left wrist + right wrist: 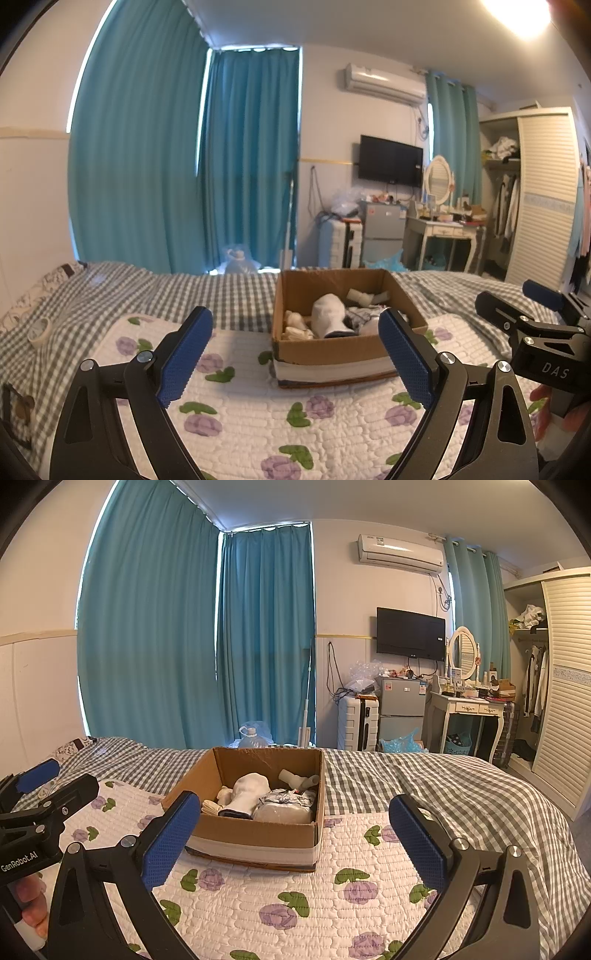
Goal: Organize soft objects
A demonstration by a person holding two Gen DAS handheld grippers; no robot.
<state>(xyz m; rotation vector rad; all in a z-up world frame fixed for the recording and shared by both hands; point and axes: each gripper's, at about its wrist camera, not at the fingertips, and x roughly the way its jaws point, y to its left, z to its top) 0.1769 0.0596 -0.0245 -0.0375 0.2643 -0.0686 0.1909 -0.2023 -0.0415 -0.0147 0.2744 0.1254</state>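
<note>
Both grippers hang released and empty above the near edge of the bed: the left gripper (295, 354) and the right gripper (295, 840) each show blue pads spread wide with nothing between them. The task's things lie together in the open brown cardboard box (258, 832), which rests on the white quilted mat with purple flowers (280, 893) toward the middle of the bed. Inside, a white sock-like bundle (245, 792) leans at the centre, cream rolled pieces (216, 805) sit at the left wall, a pale rolled piece (295, 780) lies at the far wall, and a grey packet in clear wrap (284, 806) fills the right side (contents not identifiable). The mat around the box is bare. This arrangement fits either items gathered in or items awaiting sorting out. Any grasp should be shallow and central, pinching cloth without snagging the box wall.
</note>
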